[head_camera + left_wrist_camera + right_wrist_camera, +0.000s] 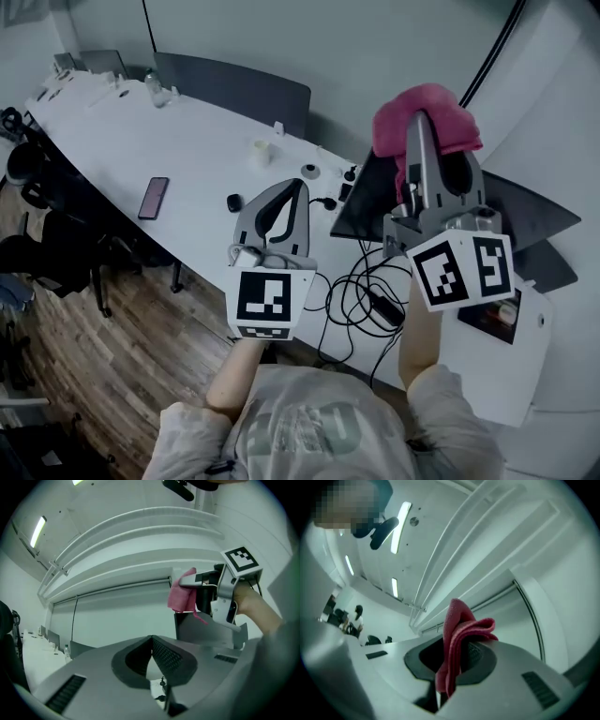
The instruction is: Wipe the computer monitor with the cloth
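White table (187, 155) below; right gripper (454, 660) pinches cloth (457, 630) at two o'clock — might slip on the monitor (370, 202); left gripper (152, 641) closed, empty.

Probably an office — long table (131, 141), chairs (234, 89), computer monitor (370, 204).

The cloth (427, 112) is pink and soft, and it is sitting bunched in thick folds, pinched between the closed jaws of the right gripper (452, 656), with its folds bulging past the tips. It is hanging at the upper corner of the monitor (370, 202), a dark flat panel that is standing upright on the white table (187, 150).
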